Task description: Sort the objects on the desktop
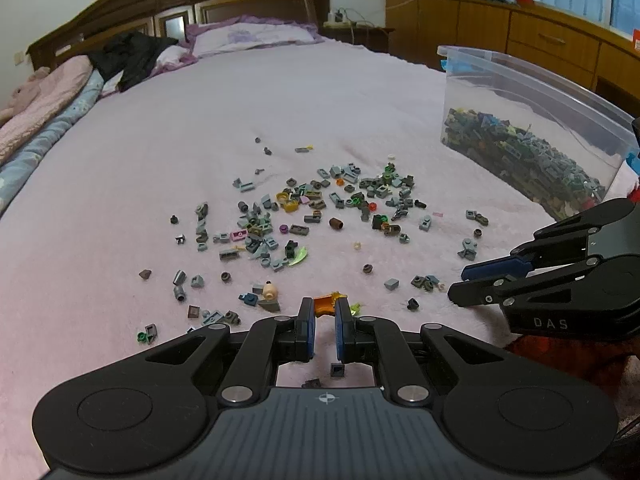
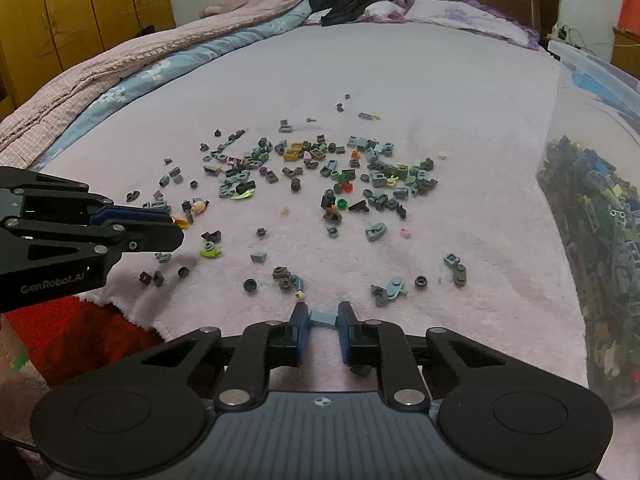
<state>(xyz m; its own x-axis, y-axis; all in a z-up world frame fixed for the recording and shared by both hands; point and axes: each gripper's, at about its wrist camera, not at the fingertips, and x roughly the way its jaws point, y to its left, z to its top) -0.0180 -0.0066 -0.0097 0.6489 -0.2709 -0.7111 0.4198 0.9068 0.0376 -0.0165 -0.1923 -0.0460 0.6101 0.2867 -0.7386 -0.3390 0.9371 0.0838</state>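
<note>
Looking along the left gripper (image 1: 324,306), we find its blue-padded fingers closed on an orange piece (image 1: 325,304), which sits pinched between the tips just above the pink blanket (image 1: 120,184). Along the right gripper (image 2: 323,316) we see the same sort of hold: its two fingers are clamped on a small grey-blue brick (image 2: 322,318) at the very tips. Ahead of both lies a scatter of small bricks (image 1: 312,208) (mostly grey, with a few yellow, green and pink ones) spread loosely over the blanket. To our right stands a clear plastic bin (image 1: 532,92), its lower part filled with more bricks. From the left view the right gripper (image 1: 460,286) shows near the blanket's edge; from the right view the left gripper (image 2: 178,224) shows with the orange piece at its tips.
</note>
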